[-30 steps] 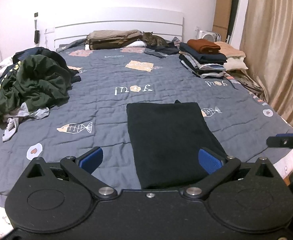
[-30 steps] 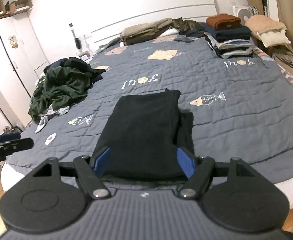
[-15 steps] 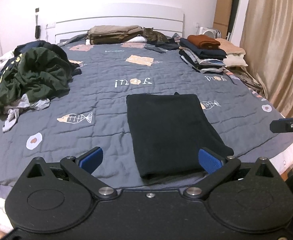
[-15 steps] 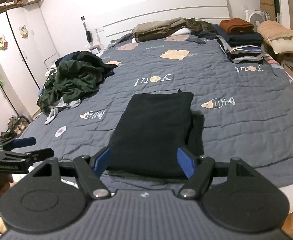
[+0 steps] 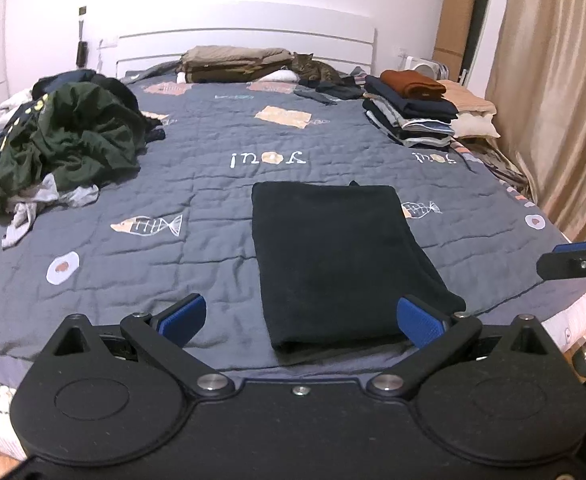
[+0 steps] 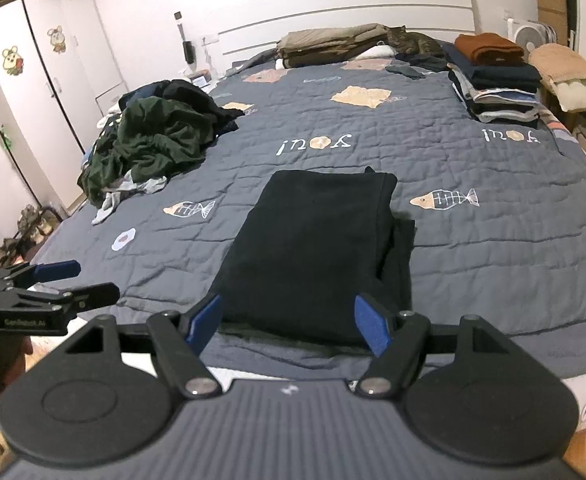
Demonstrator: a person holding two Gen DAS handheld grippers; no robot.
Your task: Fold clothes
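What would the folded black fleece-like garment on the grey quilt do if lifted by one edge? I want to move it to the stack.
The folded black garment is probably floppy: it lies flat in soft layers. Lifted by one edge it would likely unfold, as loose layers show along its right side. It looks light, and its matte nap suggests it won't slip.

White walls, white slatted headboard at 12 o'clock. Bed under grey quilt with fish prints. Beige curtain at 2 o'clock. White wardrobe at 10 o'clock. Cardboard box against far wall.
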